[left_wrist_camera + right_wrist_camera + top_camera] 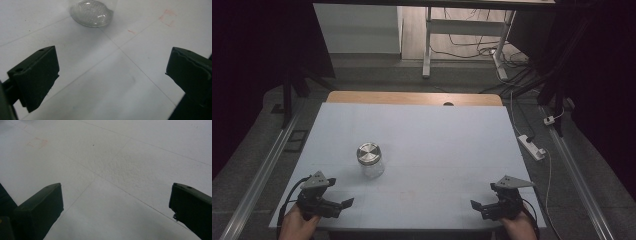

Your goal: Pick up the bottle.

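Note:
A clear glass jar [370, 160] with a shiny metal lid stands upright on the white table top [432, 135], left of centre. My left gripper [343, 204] rests near the front left edge, a short way in front of the jar, open with nothing between its jaws. The jar's base [90, 13] shows at the top of the left gripper view, beyond that gripper [112, 72]. My right gripper [478, 207] sits at the front right edge, far from the jar, open and empty. The right gripper view has those jaws wide apart over bare table, the gripper [117, 205] holding nothing.
A wooden strip [414, 98] edges the table's far side. A faint red square mark [168, 18] lies on the table right of the jar. Desk legs [428, 45], cables and a power strip [532, 147] lie on the floor beyond and to the right.

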Action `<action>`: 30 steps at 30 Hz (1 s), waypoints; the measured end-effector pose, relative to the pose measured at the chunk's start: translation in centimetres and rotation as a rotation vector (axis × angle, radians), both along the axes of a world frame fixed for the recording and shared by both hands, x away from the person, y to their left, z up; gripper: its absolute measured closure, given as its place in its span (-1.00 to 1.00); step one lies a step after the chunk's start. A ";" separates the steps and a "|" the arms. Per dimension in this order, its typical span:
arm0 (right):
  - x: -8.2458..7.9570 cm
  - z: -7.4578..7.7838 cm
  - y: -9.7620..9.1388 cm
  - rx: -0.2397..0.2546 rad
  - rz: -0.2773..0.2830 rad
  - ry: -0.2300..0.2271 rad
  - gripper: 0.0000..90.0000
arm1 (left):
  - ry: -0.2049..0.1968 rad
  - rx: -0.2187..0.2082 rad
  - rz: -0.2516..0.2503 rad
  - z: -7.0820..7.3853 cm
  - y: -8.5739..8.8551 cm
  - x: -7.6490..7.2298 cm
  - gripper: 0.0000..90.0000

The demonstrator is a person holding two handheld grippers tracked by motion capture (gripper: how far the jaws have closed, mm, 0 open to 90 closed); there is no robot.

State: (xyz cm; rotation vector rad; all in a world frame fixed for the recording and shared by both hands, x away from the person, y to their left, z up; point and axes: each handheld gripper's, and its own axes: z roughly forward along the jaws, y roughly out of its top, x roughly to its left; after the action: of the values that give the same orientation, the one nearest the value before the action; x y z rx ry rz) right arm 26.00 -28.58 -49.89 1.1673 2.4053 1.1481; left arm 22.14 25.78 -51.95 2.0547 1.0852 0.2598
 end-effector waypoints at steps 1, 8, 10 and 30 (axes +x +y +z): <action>0.0 0.0 0.0 0.000 0.000 0.000 -1.00 | -0.002 0.015 0.003 -0.1 -0.1 0.1 -0.99; 0.0 0.0 0.0 -0.001 0.005 0.003 -1.00 | -0.025 0.015 -0.009 -0.2 -0.8 1.4 -0.99; 0.0 0.0 0.0 0.004 0.003 0.003 -1.00 | -0.029 0.014 -0.009 -0.1 -1.0 1.8 -1.00; 0.1 0.0 0.0 0.003 0.012 0.007 -1.00 | -0.029 0.028 -0.010 0.3 -3.1 6.4 -1.00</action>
State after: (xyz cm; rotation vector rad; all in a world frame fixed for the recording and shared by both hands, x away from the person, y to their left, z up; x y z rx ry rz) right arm 26.09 -28.61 -49.92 1.1613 2.4194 1.1542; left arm 28.58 22.66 -51.60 2.0743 1.0589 0.3008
